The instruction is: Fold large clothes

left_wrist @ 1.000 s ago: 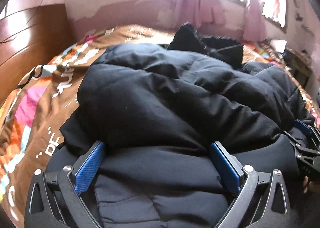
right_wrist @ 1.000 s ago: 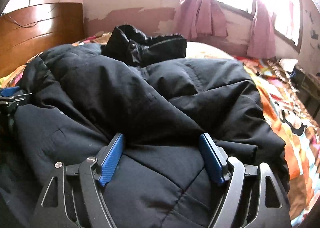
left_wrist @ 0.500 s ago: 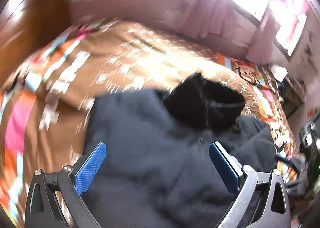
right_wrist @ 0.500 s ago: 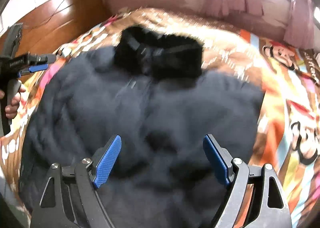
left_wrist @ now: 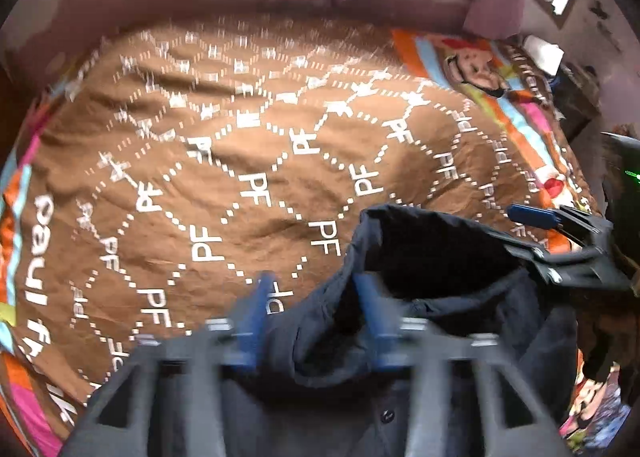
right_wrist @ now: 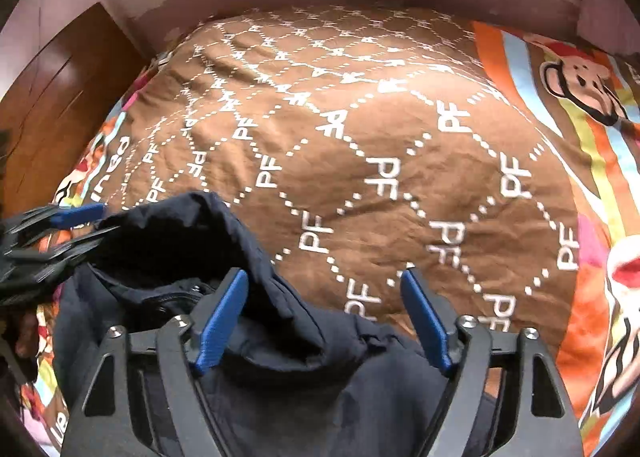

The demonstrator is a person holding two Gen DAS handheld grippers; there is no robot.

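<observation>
We note the left claw (left_wrist: 312,309), blurred, its jaws just closing around a fold of the black coat (left_wrist: 432,257). The right claw (right_wrist: 324,317) stands spread over that coat's hood on the brown bedspread (right_wrist: 400,137).

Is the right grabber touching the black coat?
Cannot tell. In the right wrist view the right gripper, jaws just closed a little, straddles a fold of the black coat; neither contact nor gap shows plainly.
</observation>
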